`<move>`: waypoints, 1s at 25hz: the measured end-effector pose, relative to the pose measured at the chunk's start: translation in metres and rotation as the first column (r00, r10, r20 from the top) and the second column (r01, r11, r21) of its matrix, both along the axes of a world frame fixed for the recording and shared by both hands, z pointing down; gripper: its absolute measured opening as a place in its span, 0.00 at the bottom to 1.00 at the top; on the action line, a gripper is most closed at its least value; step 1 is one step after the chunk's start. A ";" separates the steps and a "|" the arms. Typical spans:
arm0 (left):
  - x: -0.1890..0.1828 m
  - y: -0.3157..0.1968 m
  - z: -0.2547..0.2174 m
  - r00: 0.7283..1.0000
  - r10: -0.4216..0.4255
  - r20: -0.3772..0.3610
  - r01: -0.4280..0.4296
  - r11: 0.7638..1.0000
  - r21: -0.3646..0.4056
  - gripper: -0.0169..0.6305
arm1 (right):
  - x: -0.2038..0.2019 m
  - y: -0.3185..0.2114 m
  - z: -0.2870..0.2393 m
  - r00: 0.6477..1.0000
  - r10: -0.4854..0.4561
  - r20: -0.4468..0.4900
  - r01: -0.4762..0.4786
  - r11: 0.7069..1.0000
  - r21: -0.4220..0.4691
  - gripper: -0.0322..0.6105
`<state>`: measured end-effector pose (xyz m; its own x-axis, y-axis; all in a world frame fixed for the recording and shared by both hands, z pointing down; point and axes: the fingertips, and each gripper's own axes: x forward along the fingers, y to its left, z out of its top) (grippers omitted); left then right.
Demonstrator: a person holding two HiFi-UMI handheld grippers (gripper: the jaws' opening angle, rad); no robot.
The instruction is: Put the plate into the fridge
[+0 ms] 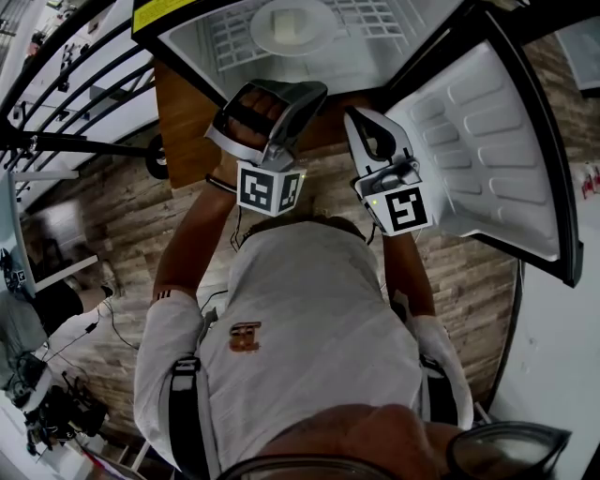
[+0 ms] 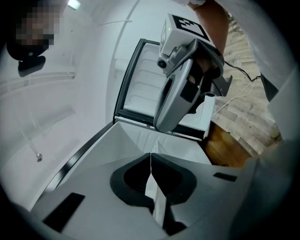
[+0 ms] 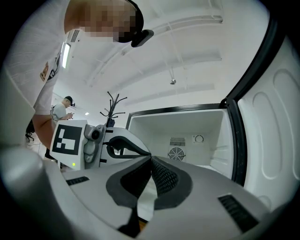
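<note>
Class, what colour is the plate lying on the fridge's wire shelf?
White. The plate shows best in the head view, on the wire shelf.

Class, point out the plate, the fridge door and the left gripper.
plate (image 1: pixel 292 25), head view, its centre.
fridge door (image 1: pixel 487 141), head view, inner lining.
left gripper (image 2: pixel 151 159), left gripper view, where its shut tips meet.

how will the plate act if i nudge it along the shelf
It looks rigid and smooth, so the plate would probably slide, not flex. The wire shelf may snag its base. Lying flat, it likely won't tip.
</note>
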<state>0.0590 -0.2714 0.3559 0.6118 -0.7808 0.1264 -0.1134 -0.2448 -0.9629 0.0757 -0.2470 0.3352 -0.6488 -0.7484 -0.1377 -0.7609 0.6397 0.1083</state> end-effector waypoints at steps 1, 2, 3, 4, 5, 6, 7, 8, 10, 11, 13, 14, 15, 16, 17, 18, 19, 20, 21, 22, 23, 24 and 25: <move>0.000 0.003 0.000 1.000 0.002 -0.023 -0.003 1.000 -0.013 0.06 | -0.001 0.001 -0.001 1.000 -0.001 0.001 0.001 1.000 0.001 0.10; 0.000 0.006 -0.001 0.998 0.005 -0.056 -0.007 1.000 -0.031 0.05 | -0.002 0.002 -0.001 1.000 -0.001 0.003 0.001 1.000 0.002 0.10; 0.001 0.009 -0.002 0.995 0.008 -0.103 -0.014 0.998 -0.057 0.05 | -0.003 0.003 -0.002 1.000 0.000 0.005 0.000 1.000 0.003 0.10; 0.001 0.013 -0.005 0.987 0.010 -0.163 -0.025 0.996 -0.091 0.05 | -0.004 0.004 -0.003 1.000 0.000 0.007 0.000 1.000 0.005 0.10; 0.000 0.016 -0.008 0.973 0.009 -0.232 -0.041 0.991 -0.130 0.05 | -0.005 0.005 -0.004 1.000 0.001 0.009 -0.001 1.000 0.006 0.10; -0.001 0.019 -0.012 0.952 0.005 -0.305 -0.059 0.984 -0.170 0.05 | -0.006 0.006 -0.005 1.000 0.001 0.012 -0.001 1.000 0.008 0.10; -0.002 0.021 -0.017 0.928 -0.002 -0.373 -0.080 0.976 -0.203 0.05 | -0.007 0.006 -0.006 1.000 0.001 0.015 -0.001 1.000 0.010 0.10; -0.003 0.023 -0.021 0.900 -0.010 -0.435 -0.101 0.968 -0.231 0.05 | -0.008 0.007 -0.007 1.000 0.000 0.016 0.000 1.000 0.011 0.10; -0.006 0.027 -0.029 0.840 -0.026 -0.541 -0.149 0.949 -0.277 0.05 | -0.011 0.009 -0.008 1.000 -0.001 0.020 0.001 1.000 0.014 0.10; -0.008 0.029 -0.033 0.809 -0.036 -0.587 -0.176 0.938 -0.300 0.05 | -0.012 0.009 -0.009 1.000 -0.002 0.023 0.002 1.000 0.015 0.10; -0.011 0.034 -0.040 0.751 -0.054 -0.658 -0.238 0.907 -0.346 0.05 | -0.014 0.012 -0.011 0.999 -0.007 0.032 0.006 1.000 0.016 0.10; -0.013 0.036 -0.042 0.725 -0.064 -0.686 -0.271 0.889 -0.370 0.05 | -0.015 0.013 -0.012 0.999 -0.010 0.036 0.009 1.000 0.016 0.10; -0.015 0.038 -0.043 0.699 -0.077 -0.711 -0.304 0.868 -0.392 0.05 | -0.016 0.015 -0.013 0.999 -0.013 0.040 0.012 1.000 0.017 0.10; -0.017 0.040 -0.042 0.675 -0.092 -0.732 -0.333 0.848 -0.413 0.05 | -0.018 0.016 -0.014 0.999 -0.016 0.042 0.015 1.000 0.018 0.10; -0.019 0.042 -0.040 0.654 -0.107 -0.749 -0.356 0.830 -0.430 0.05 | -0.019 0.018 -0.015 0.999 -0.020 0.045 0.019 1.000 0.019 0.10; -0.020 0.043 -0.039 0.634 -0.121 -0.764 -0.374 0.816 -0.440 0.05 | -0.020 0.019 -0.016 0.999 -0.023 0.048 0.022 1.000 0.021 0.10; -0.021 0.045 -0.038 0.614 -0.133 -0.778 -0.390 0.806 -0.445 0.05 | -0.022 0.020 -0.016 0.998 -0.026 0.052 0.025 0.999 0.023 0.10; -0.021 0.046 -0.038 0.592 -0.146 -0.793 -0.403 0.798 -0.448 0.05 | -0.023 0.022 -0.017 0.998 -0.027 0.054 0.026 0.999 0.024 0.10; -0.022 0.047 -0.038 0.570 -0.160 -0.806 -0.416 0.790 -0.451 0.05 | -0.024 0.023 -0.017 0.998 -0.027 0.056 0.026 0.999 0.026 0.10; -0.023 0.048 -0.037 0.554 -0.172 -0.815 -0.426 0.783 -0.454 0.05 | -0.025 0.024 -0.017 0.998 -0.025 0.055 0.024 0.999 0.027 0.10; -0.024 0.049 -0.037 0.543 -0.180 -0.820 -0.432 0.778 -0.456 0.05 | -0.026 0.025 -0.017 0.998 -0.023 0.054 0.022 0.999 0.027 0.10; -0.025 0.050 -0.037 0.533 -0.185 -0.825 -0.438 0.775 -0.457 0.05 | -0.028 0.025 -0.017 0.998 -0.021 0.053 0.020 0.999 0.028 0.10; -0.027 0.050 -0.036 0.525 -0.191 -0.829 -0.442 0.772 -0.457 0.05 | -0.029 0.026 -0.017 0.999 -0.019 0.051 0.018 0.999 0.028 0.10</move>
<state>0.0324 -0.2214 0.3195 0.7583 -0.6426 -0.1101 -0.6517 -0.7514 -0.1031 0.0467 -0.2213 0.3182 -0.6542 -0.7317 -0.1914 -0.7539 0.6512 0.0871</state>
